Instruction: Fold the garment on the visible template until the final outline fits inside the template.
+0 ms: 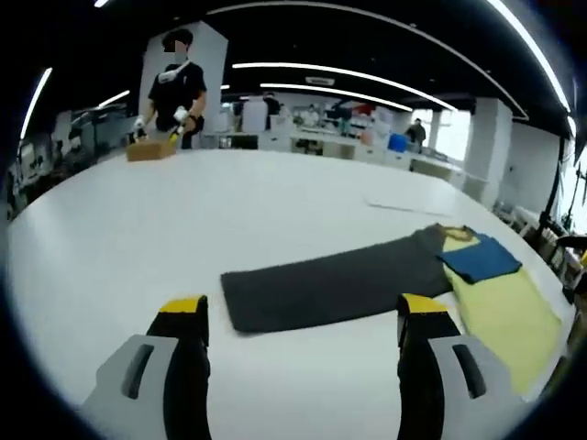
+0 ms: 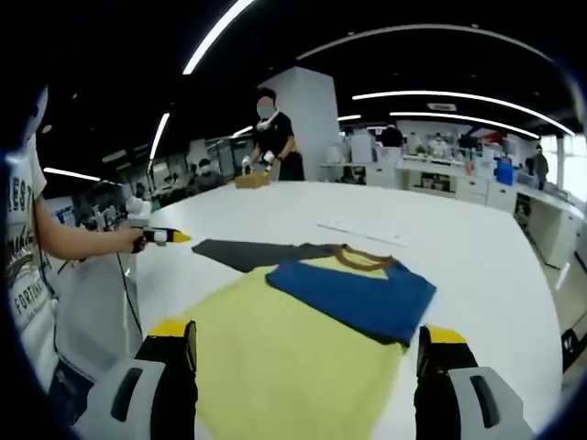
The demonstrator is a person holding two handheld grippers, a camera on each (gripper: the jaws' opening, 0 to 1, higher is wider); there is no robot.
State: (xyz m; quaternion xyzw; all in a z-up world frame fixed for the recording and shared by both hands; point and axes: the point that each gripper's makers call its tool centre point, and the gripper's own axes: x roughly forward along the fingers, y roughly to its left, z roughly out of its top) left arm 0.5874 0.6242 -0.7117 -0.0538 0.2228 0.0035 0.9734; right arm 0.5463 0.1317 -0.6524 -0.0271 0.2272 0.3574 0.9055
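A yellow shirt [image 2: 293, 353] with a brown collar [image 2: 365, 258] lies flat on the white table [image 2: 477, 266]. Its blue sleeve [image 2: 362, 293] is folded over the upper chest. A long dark grey sheet [image 1: 330, 284] stretches out from the collar end, also seen as the grey sheet [image 2: 248, 252] behind the shirt. In the left gripper view the shirt [image 1: 504, 316] lies at the right with the blue sleeve [image 1: 481, 258] on it. My left gripper [image 1: 303, 316] hovers open short of the grey sheet. My right gripper [image 2: 307, 332] stands open over the shirt's lower part, holding nothing. The left gripper [image 2: 156, 236] enters that view in a hand.
A person in a white printed shirt [image 2: 27, 266] stands at the table's left edge. At the far end another person [image 1: 176, 92] handles a brown box [image 1: 151, 149]. A thin sheet [image 2: 358, 229] lies flat on the table beyond the collar. Desks and people fill the background.
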